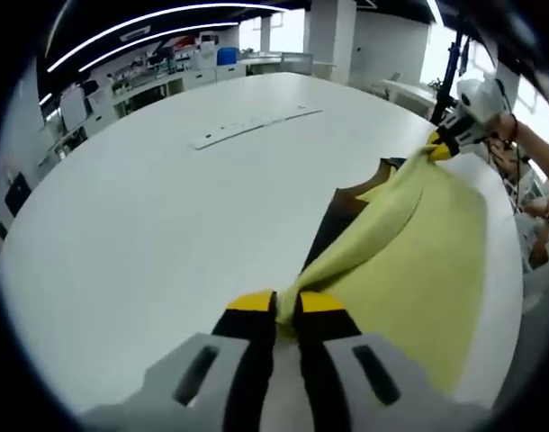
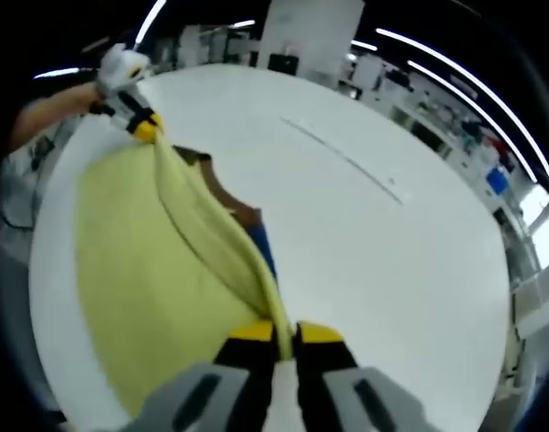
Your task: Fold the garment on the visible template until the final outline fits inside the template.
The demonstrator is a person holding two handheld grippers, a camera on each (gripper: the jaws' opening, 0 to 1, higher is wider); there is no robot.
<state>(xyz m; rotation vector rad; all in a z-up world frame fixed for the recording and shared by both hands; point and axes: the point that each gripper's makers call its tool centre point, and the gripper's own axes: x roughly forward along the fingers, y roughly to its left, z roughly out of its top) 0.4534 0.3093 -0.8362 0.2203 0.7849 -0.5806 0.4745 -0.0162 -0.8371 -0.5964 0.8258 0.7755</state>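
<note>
Two hand-held grippers hold one yellow garment (image 1: 409, 261) stretched between them over a large white counter (image 1: 166, 234). In the left gripper view, the left hand-held gripper (image 1: 286, 310) rises from six o'clock with its yellow-tipped jaws clamped together on a bunched edge of the cloth. From there the fabric runs as a taut ridge toward two o'clock, where the right hand-held gripper (image 1: 444, 146) pinches its far end, a person's hand (image 1: 507, 126) behind it. In the right gripper view, the right hand-held gripper (image 2: 286, 344) is likewise closed on the garment (image 2: 148, 270) at six o'clock, and the fold climbs toward eleven o'clock to the left hand-held gripper (image 2: 141, 126). A dark template (image 1: 342, 211) lies on the counter under the cloth, its edge showing beside the ridge. Near twelve o'clock in the left gripper view, a thin pale strip (image 1: 252, 126) lies on the counter, well apart from the garment.
</note>
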